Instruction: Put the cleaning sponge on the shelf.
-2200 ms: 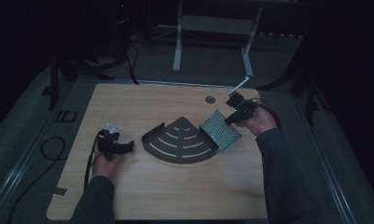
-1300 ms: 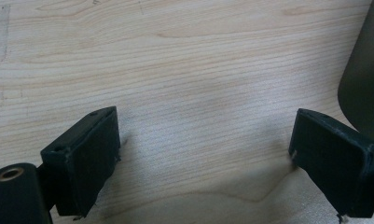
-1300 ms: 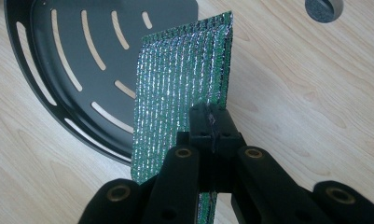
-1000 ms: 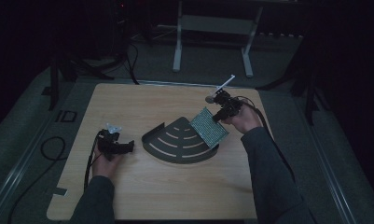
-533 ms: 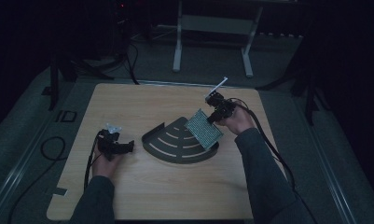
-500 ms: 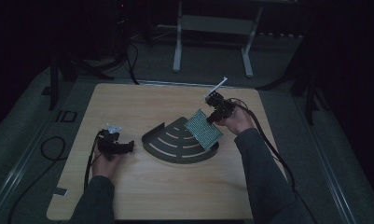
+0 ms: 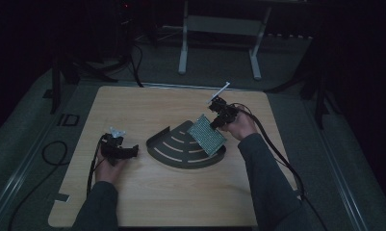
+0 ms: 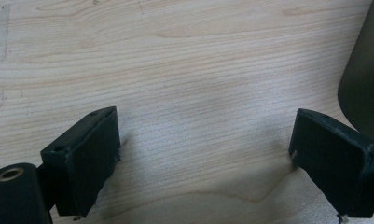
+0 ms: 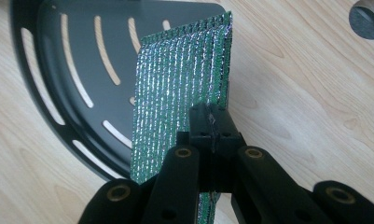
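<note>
The slotted tray (image 7: 181, 151) lies flat near the middle of the counter (image 7: 147, 202). The mesh pad (image 7: 207, 134) stands tilted over the tray's right part, its lower edge down by the tray's rim, pinched in the right tongs (image 7: 214, 122) just right of the tray and behind it. The left tongs (image 7: 133, 152) rest on the counter just left of the tray. A small round hole (image 9: 367, 17) sits in the counter behind the tray.

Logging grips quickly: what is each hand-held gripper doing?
Left hand-held gripper: open, empty.
Right hand-held gripper: shut on green-silver mesh sheet.
</note>
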### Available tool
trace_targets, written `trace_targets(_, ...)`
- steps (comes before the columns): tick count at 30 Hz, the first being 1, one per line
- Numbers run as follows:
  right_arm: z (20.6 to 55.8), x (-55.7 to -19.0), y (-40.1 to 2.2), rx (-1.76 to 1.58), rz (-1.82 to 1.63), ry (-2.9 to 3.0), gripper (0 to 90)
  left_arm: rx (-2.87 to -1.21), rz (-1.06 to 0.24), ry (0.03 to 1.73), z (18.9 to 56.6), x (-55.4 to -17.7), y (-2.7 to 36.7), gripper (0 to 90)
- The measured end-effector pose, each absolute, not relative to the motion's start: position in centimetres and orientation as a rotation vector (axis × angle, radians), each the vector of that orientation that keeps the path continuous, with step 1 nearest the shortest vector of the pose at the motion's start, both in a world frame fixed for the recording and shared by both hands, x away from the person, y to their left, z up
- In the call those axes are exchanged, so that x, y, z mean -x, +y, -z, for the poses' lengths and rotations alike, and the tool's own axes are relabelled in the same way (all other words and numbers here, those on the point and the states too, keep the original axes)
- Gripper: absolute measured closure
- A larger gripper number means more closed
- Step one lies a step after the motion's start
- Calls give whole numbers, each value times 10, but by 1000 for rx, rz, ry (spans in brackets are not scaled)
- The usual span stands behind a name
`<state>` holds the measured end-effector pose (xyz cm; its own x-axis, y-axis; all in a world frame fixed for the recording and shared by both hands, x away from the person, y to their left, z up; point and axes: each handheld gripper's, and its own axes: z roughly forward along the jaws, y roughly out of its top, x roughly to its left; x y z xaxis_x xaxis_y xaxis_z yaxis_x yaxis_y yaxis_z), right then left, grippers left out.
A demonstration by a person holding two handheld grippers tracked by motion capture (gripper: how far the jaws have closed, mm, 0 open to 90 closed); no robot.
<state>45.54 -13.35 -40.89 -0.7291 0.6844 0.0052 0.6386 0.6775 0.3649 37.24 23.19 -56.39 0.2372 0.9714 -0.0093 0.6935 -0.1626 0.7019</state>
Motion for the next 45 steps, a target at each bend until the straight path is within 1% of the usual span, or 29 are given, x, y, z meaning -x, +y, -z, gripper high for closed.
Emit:
trace_targets(11, 421, -456, -131, -1094, -503, 2761, 899, -1929, -613, 1520, 564, -373, 232, 93)
trace_targets(35, 432, -454, -123, -1077, -481, 2769, 899, -1929, -613, 1520, 564, -373, 232, 93)
trace_targets(45, 446, -453, -122, -1084, -427, 2788, 899, -1931, -612, 1519, 564, -373, 232, 93)
